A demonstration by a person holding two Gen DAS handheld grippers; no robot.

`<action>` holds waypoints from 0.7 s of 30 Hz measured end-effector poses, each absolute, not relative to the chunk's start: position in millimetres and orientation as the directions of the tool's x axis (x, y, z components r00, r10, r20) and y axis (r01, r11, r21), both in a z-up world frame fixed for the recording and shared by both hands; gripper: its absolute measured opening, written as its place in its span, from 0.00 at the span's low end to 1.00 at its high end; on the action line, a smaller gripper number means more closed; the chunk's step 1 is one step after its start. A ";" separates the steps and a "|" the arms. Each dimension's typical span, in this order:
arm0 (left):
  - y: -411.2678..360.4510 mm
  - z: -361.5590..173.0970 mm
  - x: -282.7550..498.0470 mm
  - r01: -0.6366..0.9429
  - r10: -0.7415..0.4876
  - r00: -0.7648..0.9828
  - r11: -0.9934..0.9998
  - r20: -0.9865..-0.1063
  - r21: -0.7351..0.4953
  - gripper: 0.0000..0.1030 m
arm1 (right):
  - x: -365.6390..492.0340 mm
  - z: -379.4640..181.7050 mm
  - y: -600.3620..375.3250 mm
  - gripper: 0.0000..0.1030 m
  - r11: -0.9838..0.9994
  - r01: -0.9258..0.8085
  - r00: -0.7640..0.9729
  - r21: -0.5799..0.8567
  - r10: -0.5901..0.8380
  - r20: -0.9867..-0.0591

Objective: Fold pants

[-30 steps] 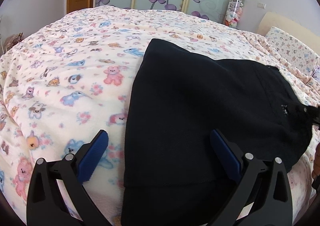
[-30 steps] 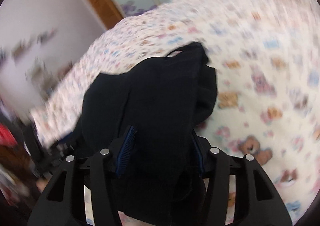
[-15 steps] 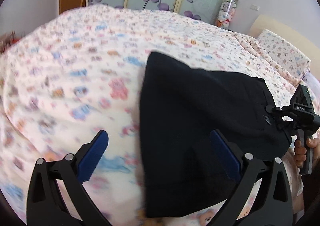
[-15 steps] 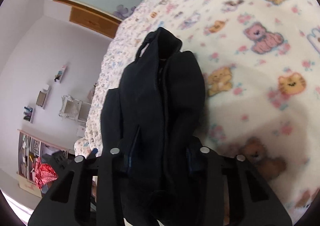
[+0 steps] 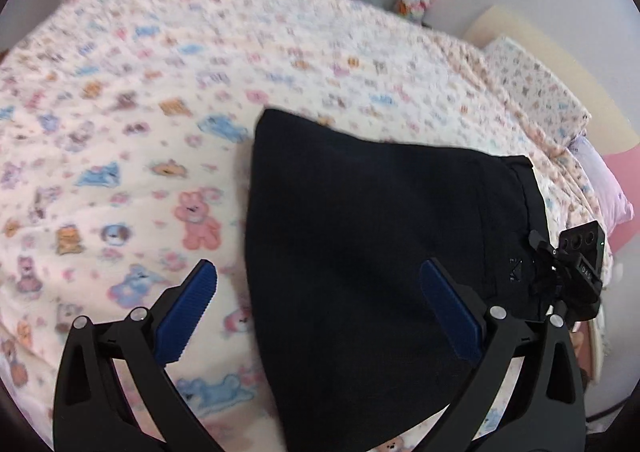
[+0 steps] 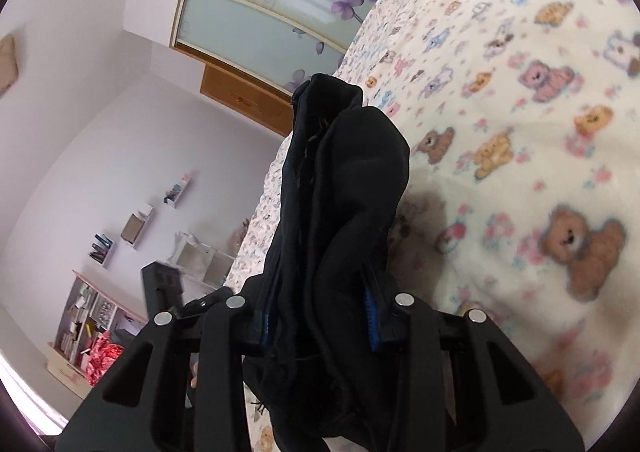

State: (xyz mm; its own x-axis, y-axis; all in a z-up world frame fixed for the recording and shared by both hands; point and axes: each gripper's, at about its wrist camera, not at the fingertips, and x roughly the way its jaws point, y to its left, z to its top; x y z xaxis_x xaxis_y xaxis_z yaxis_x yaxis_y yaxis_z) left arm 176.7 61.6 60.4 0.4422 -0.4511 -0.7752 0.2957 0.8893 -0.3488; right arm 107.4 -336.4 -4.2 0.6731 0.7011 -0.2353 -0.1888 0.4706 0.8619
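The black pants point(image 5: 360, 252) lie folded on the teddy-print bedspread point(image 5: 140, 112). My left gripper point(image 5: 320, 284) is open and empty above their near left edge. Its blue pads point(image 5: 188, 308) straddle that edge without touching the cloth. My right gripper point(image 6: 320, 316) is shut on the bunched waistband end of the pants point(image 6: 340, 180), which stands up between its fingers. In the left wrist view the right gripper point(image 5: 568, 272) shows at the pants' right end.
The bedspread point(image 6: 540, 132) fills the right of the right wrist view. A pillow point(image 5: 536, 92) and headboard lie at the far right. Sliding wardrobe doors point(image 6: 280, 0) stand behind the bed. Shelves and a cluttered cabinet point(image 6: 92, 332) stand to the left.
My left gripper has pulled back and stays open. My right gripper, still shut on the waistband end, has tilted and moved along the pants' right end.
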 end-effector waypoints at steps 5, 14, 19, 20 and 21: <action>57.4 38.3 200.8 0.260 -0.552 0.281 0.831 -0.785 -0.492 0.98 | 107.1 -8.3 -342.8 0.34 0.461 -0.200 0.662 0.865 0.714 -0.227; 77.7 -6.3 223.5 0.091 -0.733 0.179 0.677 -0.656 -0.731 0.90 | 98.4 -11.2 -347.6 0.34 0.442 -0.192 0.661 0.876 0.718 -0.218; 84.6 -13.2 220.0 0.071 -0.789 0.205 0.601 -0.579 -0.796 0.73 | 98.7 -15.2 -351.2 0.34 0.426 -0.186 0.662 0.886 0.720 -0.207; 86.5 -13.1 218.7 0.069 -0.795 0.210 0.592 -0.569 -0.803 0.66 | 99.0 -16.1 -352.0 0.34 0.422 -0.183 0.662 0.888 0.721 -0.206; 88.6 -11.2 216.7 0.072 -0.802 0.217 0.581 -0.556 -0.810 0.63 | 99.2 -17.2 -352.8 0.34 0.418 -0.180 0.662 0.891 0.721 -0.205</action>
